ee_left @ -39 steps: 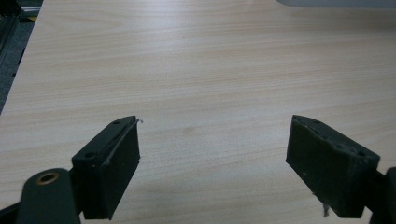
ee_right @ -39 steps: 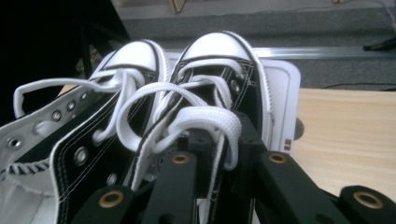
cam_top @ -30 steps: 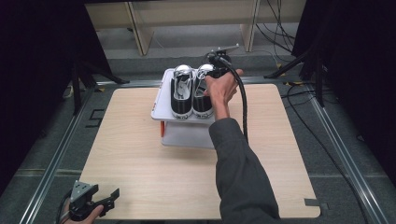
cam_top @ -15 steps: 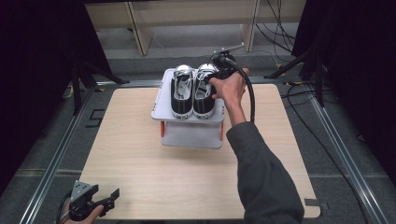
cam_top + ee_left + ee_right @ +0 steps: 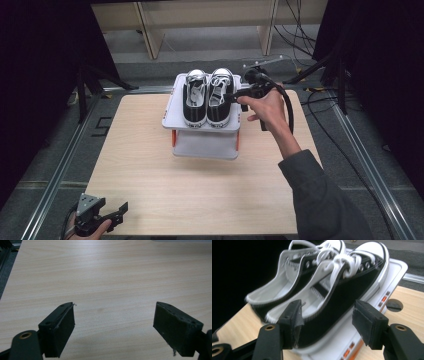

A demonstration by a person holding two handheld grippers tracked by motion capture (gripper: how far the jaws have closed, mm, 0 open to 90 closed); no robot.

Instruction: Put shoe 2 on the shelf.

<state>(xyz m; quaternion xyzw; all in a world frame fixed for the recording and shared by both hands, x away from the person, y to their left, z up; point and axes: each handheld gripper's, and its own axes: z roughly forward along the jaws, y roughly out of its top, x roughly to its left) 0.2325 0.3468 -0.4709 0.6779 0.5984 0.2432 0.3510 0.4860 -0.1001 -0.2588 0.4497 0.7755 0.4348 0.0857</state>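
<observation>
High view – shoes: a pair of black canvas low-top sneakers with white rubber toe caps and white laces [image 5: 207, 97] stands side by side on the top tier of a small white plastic rack with orange posts [image 5: 200, 126], at the far middle of the light wooden table [image 5: 165, 185].
High view – right gripper [image 5: 229, 97]: held level just beside the right-hand shoe's outer side; its jaws have just been opening.
High view – left gripper [image 5: 120, 210]: low at the table's near left corner, well apart from the rack.
Left gripper view – left gripper [image 5: 113, 327]: jaws spread wide, nothing between them, bare wood below.
Right gripper view – right gripper [image 5: 325, 320]: released; the black canvas side wall of the nearer shoe [image 5: 337, 300] sits between the pads, which appear clear of it.
Handling (judgement): light, soft canvas that gives under pressure; rubber sole stiffer and grippy. Best hold is likely the collar or side wall by the opening.
</observation>
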